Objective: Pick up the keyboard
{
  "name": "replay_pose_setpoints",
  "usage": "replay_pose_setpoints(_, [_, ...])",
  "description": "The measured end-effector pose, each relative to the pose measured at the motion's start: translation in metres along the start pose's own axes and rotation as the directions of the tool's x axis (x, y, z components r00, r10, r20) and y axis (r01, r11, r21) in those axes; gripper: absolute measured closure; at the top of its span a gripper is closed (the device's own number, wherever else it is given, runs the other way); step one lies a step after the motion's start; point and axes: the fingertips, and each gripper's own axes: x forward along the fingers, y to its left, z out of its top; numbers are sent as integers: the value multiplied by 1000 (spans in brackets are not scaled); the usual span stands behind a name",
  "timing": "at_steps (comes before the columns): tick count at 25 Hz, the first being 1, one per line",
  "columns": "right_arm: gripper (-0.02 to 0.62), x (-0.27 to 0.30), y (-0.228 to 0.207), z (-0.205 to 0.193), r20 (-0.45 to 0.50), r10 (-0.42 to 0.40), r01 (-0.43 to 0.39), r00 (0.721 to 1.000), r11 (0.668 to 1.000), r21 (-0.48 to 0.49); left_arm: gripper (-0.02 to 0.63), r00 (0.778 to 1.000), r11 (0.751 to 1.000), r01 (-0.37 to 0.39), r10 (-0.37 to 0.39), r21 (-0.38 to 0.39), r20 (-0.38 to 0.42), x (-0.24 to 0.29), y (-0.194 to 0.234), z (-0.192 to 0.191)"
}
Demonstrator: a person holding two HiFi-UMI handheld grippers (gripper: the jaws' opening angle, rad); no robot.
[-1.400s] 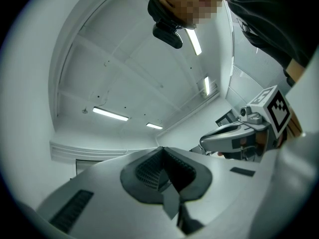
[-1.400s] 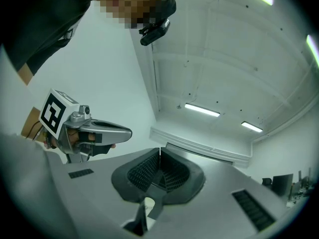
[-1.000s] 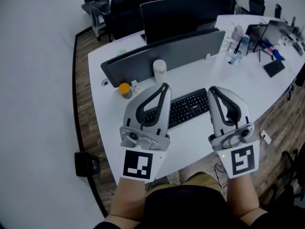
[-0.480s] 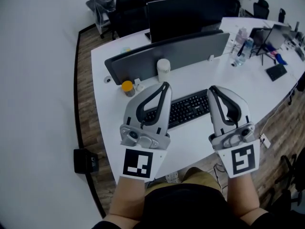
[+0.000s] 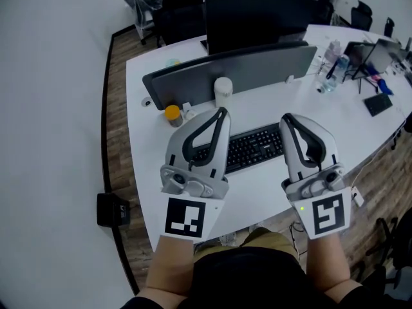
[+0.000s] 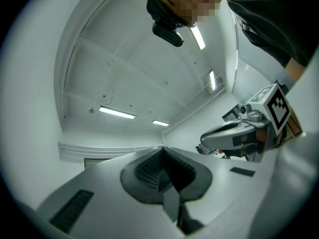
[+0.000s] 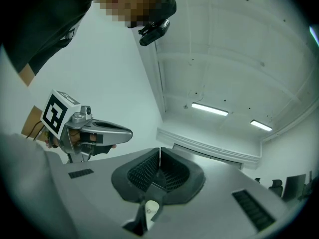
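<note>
Two grippers, left gripper [image 5: 222, 112] and right gripper [image 5: 285, 118], are held raised over the near edge of a white desk [image 5: 270, 102], each with jaws pressed together and holding nothing. Black keyboard [image 5: 255, 148]: flat on the desk, below and between the two tips, its left end hidden behind the left gripper; seen in the head view only. Beyond the left tip: white cup [image 5: 223, 91], orange-topped container [image 5: 171, 116], grey divider [image 5: 257, 66]. Gripper views: tilted upward, showing meeting ribbed pads, ceiling lights [image 6: 116, 113] and the opposite gripper.
</note>
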Motion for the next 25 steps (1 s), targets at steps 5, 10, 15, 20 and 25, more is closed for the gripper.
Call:
replay_pose_setpoints(5, [563,12,-15,-12,13,34,-35,999,999,26,597,1000,999,-11,11,34,-23,16,-3,-4])
replay_pose_setpoints(10, [563,25,-30,-21,39,76,-78,996,996,49,597,998,998,-41,44,53,-52,33,-3,-11])
replay_pose_setpoints(15, [563,34,-46,-33,51,129,-132,990,988,78,597,996,996,-71,75,57,-56,53,-7,-12])
replay_pose_setpoints(20, [563,38,-62,-47,54,148,-152,988,985,80,597,992,994,-88,94,65,-82,69,-15,-21])
replay_pose_setpoints(25, [563,39,-81,-58,82,177,-186,981,975,118,597,987,990,-120,126,68,-95,86,-26,-26])
